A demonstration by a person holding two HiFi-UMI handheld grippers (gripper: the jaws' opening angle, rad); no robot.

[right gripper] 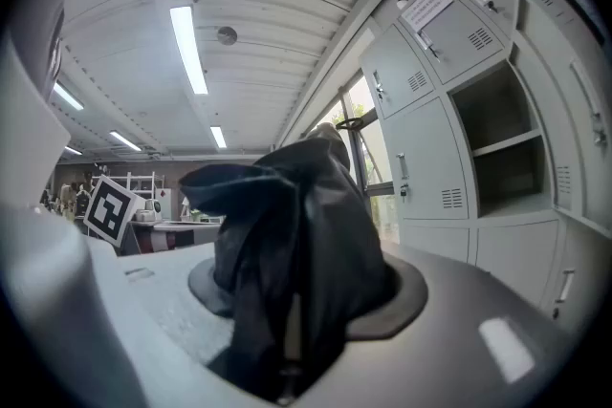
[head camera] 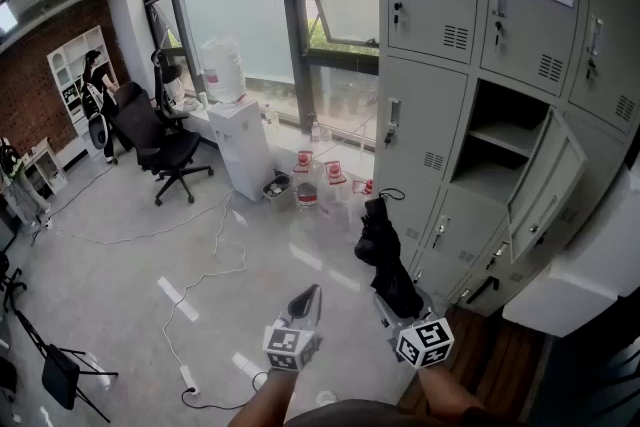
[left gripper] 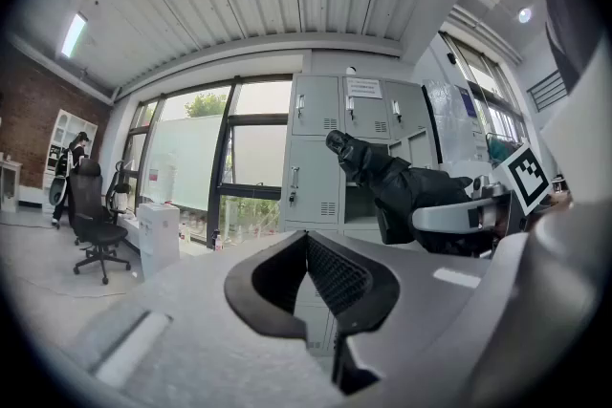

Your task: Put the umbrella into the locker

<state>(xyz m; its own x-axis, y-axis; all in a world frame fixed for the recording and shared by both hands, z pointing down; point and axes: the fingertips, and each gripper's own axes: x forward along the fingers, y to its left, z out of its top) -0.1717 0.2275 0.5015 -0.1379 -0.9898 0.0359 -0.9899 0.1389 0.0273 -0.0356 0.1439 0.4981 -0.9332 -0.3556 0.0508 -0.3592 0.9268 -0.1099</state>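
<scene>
1. Right gripper view: folded black umbrella (right gripper: 287,244) sits between the fingers (right gripper: 478,320), which are clamped on its bunched fabric at a moderate spread. Grip looks firm.
2. Head view: right gripper (head camera: 398,307) holds the umbrella (head camera: 385,250) in the air, tilted up and away, strap loop at the far end. It is in front of the locker bank (head camera: 425,115), well apart from the opening.
3. Left gripper (head camera: 308,300): fingers (left gripper: 354,277) together at the tips, nothing between them; it hangs just beside the right one.
4. Step judged: carry phase, insertion not yet begun.
5. Next move calls for lifting the umbrella up and right to the open compartment (head camera: 495,180), clear of the door (head camera: 548,183) that hangs outward.
6. Contents: the open compartment shows one inner shelf and nothing visible on or under it. Neighbouring doors are closed, so their contents cannot be told.
</scene>
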